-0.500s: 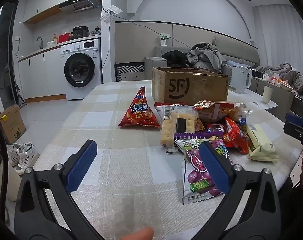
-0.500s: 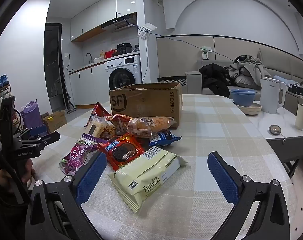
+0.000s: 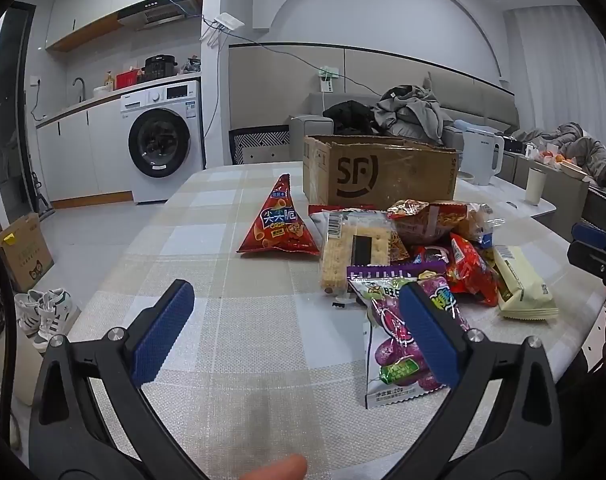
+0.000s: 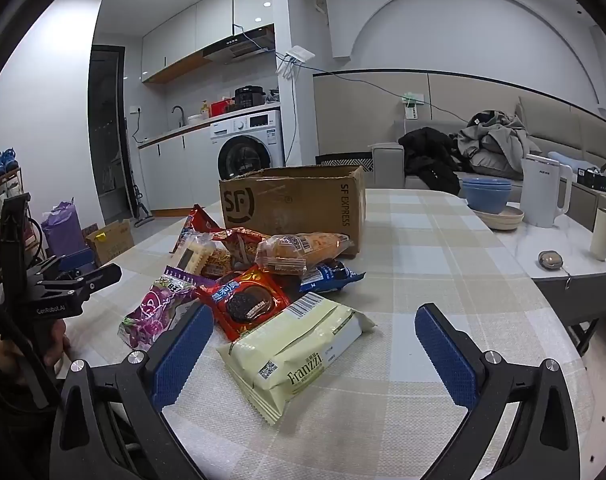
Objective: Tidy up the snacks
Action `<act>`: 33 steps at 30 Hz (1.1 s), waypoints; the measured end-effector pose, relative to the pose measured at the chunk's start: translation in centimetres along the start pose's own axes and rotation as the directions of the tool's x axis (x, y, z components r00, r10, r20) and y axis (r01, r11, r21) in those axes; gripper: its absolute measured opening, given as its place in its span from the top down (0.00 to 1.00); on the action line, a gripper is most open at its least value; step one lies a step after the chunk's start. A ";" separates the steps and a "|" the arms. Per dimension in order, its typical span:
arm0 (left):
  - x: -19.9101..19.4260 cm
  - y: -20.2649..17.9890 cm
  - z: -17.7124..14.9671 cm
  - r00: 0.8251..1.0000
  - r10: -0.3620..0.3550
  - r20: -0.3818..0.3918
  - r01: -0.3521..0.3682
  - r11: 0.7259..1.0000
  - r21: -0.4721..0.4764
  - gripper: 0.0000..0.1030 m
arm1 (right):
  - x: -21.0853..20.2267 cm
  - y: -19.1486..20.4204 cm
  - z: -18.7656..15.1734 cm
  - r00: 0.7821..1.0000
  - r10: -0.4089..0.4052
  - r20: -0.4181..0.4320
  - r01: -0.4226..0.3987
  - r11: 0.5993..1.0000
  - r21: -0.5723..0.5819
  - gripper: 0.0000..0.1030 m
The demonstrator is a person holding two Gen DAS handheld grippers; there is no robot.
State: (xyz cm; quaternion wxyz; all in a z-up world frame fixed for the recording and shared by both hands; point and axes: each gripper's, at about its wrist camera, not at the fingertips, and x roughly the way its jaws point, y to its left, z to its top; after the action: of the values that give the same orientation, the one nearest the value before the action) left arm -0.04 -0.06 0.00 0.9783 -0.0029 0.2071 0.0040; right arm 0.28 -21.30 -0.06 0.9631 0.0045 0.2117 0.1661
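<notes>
- On the checked-cloth bench (image 3: 231, 344), the left tool (image 3: 293, 338) hovers spread and empty; one purple crinkly grape-sweet packet (image 3: 387, 344) lies just right of its gap, long axis pointing away.
- Heaped snacks (image 4: 263, 272) sit before one brown cardboard box (image 4: 299, 204).
- The right tool (image 4: 313, 350), spread and empty, frames one pale-yellow Franzzi wafer pack (image 4: 299, 354), lying diagonally and nearest this hand.

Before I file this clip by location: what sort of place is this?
Most likely a lived-in apartment, an open kitchen and living room. A washing machine sits under the kitchen counter, a sofa piled with clothes lines the wall, and snack packets lie on a checked tablecloth beside a cardboard box.
</notes>
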 end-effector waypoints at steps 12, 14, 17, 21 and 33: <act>0.0 -0.1 0.0 1.000 0.002 0.001 -0.002 1.000 0.005 0.01 | -0.1 0.0 0.0 1.000 0.000 -0.002 0.000 1.000 -0.003 0.00; 0.0 -0.1 0.0 1.000 0.000 0.001 0.000 1.000 0.004 0.01 | -0.1 0.0 0.0 1.000 -0.001 -0.002 0.001 1.000 -0.003 0.00; 0.0 -0.1 0.0 1.000 0.001 0.002 -0.001 1.000 0.006 0.01 | -0.1 0.0 0.0 1.000 -0.001 -0.002 0.001 1.000 -0.004 0.00; 0.0 -0.1 0.0 1.000 0.002 0.002 -0.002 1.000 0.006 0.01 | -0.1 0.0 0.0 1.000 -0.001 -0.002 0.001 1.000 -0.004 0.00; 0.0 -0.1 0.0 1.000 0.003 0.002 -0.003 1.000 0.007 0.01 | 0.0 0.2 0.0 1.000 0.001 -0.005 -0.001 1.000 -0.004 0.00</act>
State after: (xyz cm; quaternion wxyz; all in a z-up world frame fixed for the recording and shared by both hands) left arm -0.07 -0.20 -0.01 0.9785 0.0010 0.2062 0.0045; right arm 0.18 -21.13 -0.08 0.9626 0.0024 0.2136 0.1667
